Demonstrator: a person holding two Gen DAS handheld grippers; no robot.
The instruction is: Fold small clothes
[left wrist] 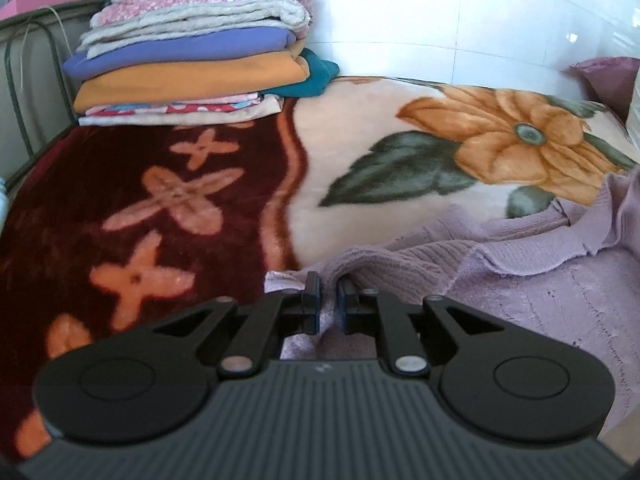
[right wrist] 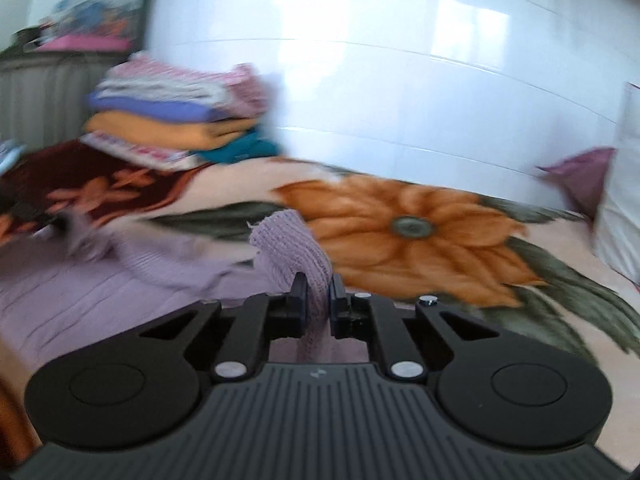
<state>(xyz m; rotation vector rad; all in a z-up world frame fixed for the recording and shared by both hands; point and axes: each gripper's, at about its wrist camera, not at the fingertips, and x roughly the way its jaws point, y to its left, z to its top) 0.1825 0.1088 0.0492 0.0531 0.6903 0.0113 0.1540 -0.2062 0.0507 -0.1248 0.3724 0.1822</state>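
A lilac knitted garment lies on the flowered blanket at the right of the left wrist view. My left gripper is shut on a fold of its left edge, low over the bed. In the right wrist view the same lilac garment spreads to the left, blurred. My right gripper is shut on a ribbed strip of it that stands up between the fingers, lifted above the blanket.
A stack of folded clothes sits at the bed's far left corner against the white tiled wall; it also shows in the right wrist view. A purple pillow lies at the far right. A metal bed frame stands at the left.
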